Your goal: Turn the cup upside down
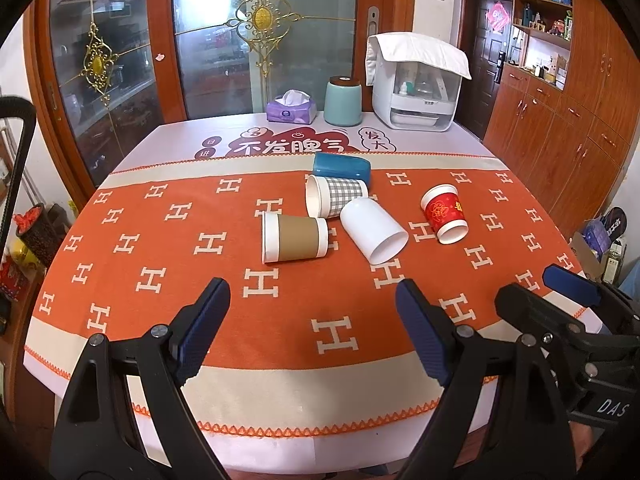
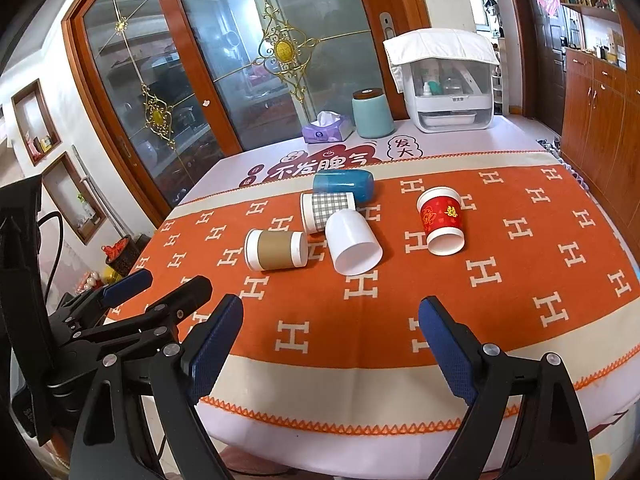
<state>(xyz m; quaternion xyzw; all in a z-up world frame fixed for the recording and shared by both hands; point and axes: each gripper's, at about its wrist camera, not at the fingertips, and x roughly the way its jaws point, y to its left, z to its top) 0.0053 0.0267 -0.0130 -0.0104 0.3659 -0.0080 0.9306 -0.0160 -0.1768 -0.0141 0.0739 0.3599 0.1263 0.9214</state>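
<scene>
The left gripper [image 1: 312,332] fills the lower part of the left wrist view with its blue-padded fingers [image 1: 204,328] spread wide, holding nothing and touching nothing. The right gripper [image 2: 330,354] sits the same way at the bottom of the right wrist view, jaws wide apart and empty. Each tool also shows at the lower edge of the other's view, right gripper at lower right, left gripper at lower left.

Five cups lie on their sides near the middle of both frames, on an orange cloth [image 1: 160,240] patterned with pale H shapes. The brown-sleeved cup [image 1: 294,238] lies left of centre, its mouth to the left. The white cup [image 1: 374,230] lies just right of it, mouth toward the lower right, and appears to touch the grey checked cup [image 1: 336,196] above it. A blue cup [image 1: 342,166] lies right behind the checked one. The red cup [image 1: 444,214] lies apart, right of centre.

The cloth covers a table [image 1: 280,446] whose far end carries a purple tissue box [image 1: 292,110], a teal canister [image 1: 343,102] and a white appliance [image 1: 416,92] draped with a white cloth. Glass sliding doors with gold ornaments [image 1: 262,16] fill the upper left; wooden cabinets [image 1: 560,128] stand at the right.

The fisheye lens darkens the corners, and the grippers' handles are cut off by the lower edge.
</scene>
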